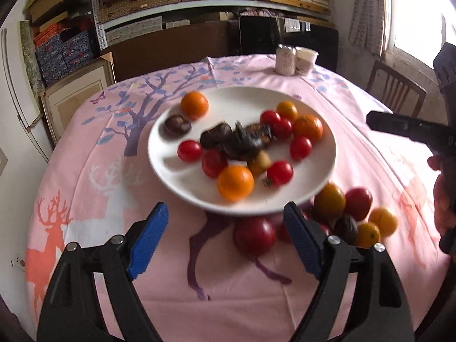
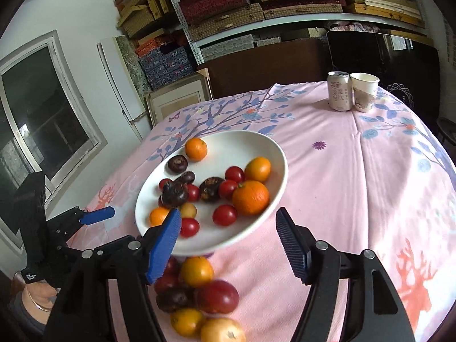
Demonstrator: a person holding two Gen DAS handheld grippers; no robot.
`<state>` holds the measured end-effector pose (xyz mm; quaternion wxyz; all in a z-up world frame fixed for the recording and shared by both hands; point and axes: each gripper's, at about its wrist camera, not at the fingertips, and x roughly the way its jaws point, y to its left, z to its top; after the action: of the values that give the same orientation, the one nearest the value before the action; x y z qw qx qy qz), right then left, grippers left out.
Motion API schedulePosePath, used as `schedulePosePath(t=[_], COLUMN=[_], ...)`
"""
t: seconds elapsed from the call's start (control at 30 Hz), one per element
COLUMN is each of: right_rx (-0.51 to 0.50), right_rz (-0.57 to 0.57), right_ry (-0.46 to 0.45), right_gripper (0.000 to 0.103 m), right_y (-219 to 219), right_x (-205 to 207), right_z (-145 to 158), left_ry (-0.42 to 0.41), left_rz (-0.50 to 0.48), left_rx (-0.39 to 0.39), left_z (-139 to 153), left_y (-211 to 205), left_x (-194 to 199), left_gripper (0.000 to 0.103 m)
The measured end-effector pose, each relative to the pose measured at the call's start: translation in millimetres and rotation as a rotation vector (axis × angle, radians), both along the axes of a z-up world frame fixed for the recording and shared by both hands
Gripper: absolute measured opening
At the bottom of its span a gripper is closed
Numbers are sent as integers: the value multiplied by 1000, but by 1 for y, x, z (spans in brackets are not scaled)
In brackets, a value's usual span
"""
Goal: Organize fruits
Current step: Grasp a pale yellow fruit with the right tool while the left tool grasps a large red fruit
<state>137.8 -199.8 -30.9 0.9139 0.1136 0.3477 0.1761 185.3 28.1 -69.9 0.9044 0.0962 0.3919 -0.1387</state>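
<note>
A white plate (image 1: pixel 171 171) (image 2: pixel 242 142) on the pink tablecloth holds oranges (image 1: pixel 194 105), cherry tomatoes (image 1: pixel 189 150) and dark brown chestnut-like fruits (image 1: pixel 176 124). Its near rim overhangs a loose pile on the cloth: a red plum (image 1: pixel 254 235) (image 2: pixel 218 296), yellow-orange fruits (image 1: pixel 329 201) (image 2: pixel 196 270) and a dark one (image 2: pixel 173 299). My left gripper (image 1: pixel 225 211) stands open just before the plate's near rim, holding nothing. My right gripper (image 2: pixel 228 216) is open at the same rim from the other side, also holding nothing.
A drink can (image 2: pixel 339 91) and a paper cup (image 2: pixel 364 91) stand at the table's far edge. A wooden chair (image 1: pixel 396 91) is beyond the table on the right. Shelves of boxes fill the back wall. A hand (image 1: pixel 443 208) holds the right gripper.
</note>
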Motion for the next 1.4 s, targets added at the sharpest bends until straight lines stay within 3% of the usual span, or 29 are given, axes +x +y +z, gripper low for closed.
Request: schedulePosePath(t=[0.1,0.2,0.33,0.37,0.4,0.47,0.53,0.63,0.73,0.9,0.97,1.27,1.4], right_rx=[63,99,58,31,6,-40,-66,-126,-184,-162,-121,-70,-55], right_rz=[-13,-25,11,21,29,42,87,140,144,140,150,144,132], right_ry=[29,57,64,61,57,53,85,88,78,155,179,112,81], right_gripper=[70,70,70,69,69,57,45,45,45,45,39,39,39], right_y=[-17,-24,-17,-13,-10,-6,-3,7,16,18,16,6,-4], right_x=[-19,-32,-48,-53,-57,-64,-69,-78,-81,-67,-64,-85,-84], right_z=[-17,-27,-31,-31,-31,-32,-35,-38,-41,-53,-56,-40,-25], left_ry=[45,65,68,80,103,116,98,69,-13,-88,-109,-95,-81], left_rz=[9,30,44,31,2,-24,-17,-11,-9,-14,-10,2,6], left_rx=[40,18,-24,-58,-111,-166,-161,-192,-177,-145,-153,-191,-171], left_z=[-22,-29,-35,-37,-39,-39,-39,-33,-22,-12,-8,-6,-5], left_y=[-2,-1,0,0,0,0,0,4,3,-2,0,8,10], left_x=[-6,-3,6,8,10,9,6,1,-11,-26,-31,-38,-37], left_gripper=[81,81,77,68,51,38,38,38,38,38,38,38,38])
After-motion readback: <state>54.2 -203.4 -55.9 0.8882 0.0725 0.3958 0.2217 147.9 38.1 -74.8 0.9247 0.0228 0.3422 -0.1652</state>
